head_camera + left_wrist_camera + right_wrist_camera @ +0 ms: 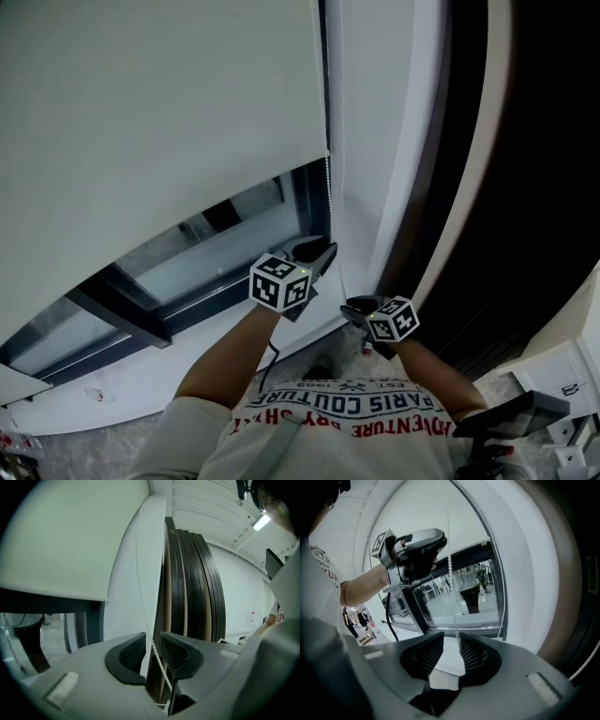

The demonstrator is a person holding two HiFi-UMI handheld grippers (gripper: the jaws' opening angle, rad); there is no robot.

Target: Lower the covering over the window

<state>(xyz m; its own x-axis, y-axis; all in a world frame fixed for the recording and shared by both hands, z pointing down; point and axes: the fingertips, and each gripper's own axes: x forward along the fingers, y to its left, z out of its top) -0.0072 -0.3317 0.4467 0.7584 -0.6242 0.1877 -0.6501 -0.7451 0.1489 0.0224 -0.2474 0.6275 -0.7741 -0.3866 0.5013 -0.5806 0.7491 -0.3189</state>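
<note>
A pale roller blind (pixel 159 122) covers the upper part of the window (pixel 220 239), with glass and dark frame showing under its bottom edge. A white bead chain (pixel 328 192) hangs down the blind's right side. My left gripper (pixel 319 253) is at the chain below the blind's corner. In the left gripper view the blind (pixel 61 541) is at the left, and the chain (pixel 140 588) runs loose through the gap of the open left gripper (pixel 152 646). My right gripper (pixel 354 305) is lower and to the right. It (pixel 451 644) stands open, with the chain (pixel 449 564) dropping from the left gripper (pixel 417 545) toward its jaws.
A white column (pixel 375 141) stands right of the window. Beyond it is a stack of dark curved panels (pixel 525 187), also seen in the left gripper view as dark panels (pixel 197 588). A white sill (pixel 141 394) runs below the glass. A dark object (pixel 511 417) is at the lower right.
</note>
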